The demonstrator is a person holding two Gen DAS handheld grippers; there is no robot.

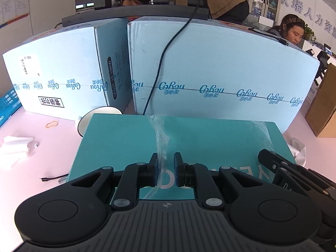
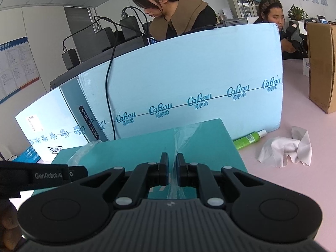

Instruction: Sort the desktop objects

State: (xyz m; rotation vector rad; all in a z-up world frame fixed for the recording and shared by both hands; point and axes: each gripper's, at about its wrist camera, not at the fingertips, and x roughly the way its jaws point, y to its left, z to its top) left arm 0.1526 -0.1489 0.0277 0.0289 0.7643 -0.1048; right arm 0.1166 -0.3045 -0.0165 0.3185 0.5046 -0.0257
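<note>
Plastic film, clear and crinkled, rises in a ridge off the top of a teal box, and the left gripper has its jaws pressed together on that ridge. Further right, the right gripper pinches a second fold of film on the same box, also nearly closed. Two pinch points apart on the lid suggest the wrap is being lifted or stretched to peel it, or the box carried by its wrapping; which one I cannot tell.

The box lies on the pink worktop near the camera, in front of two pale blue cartons standing as a far wall. Left of it sit a white bowl, partly hidden behind the box corner, a rubber band, white foam pieces and a thin black cable end. Right of it lie a green tube against the carton foot and a crumpled tissue, all still loose and unsorted.
</note>
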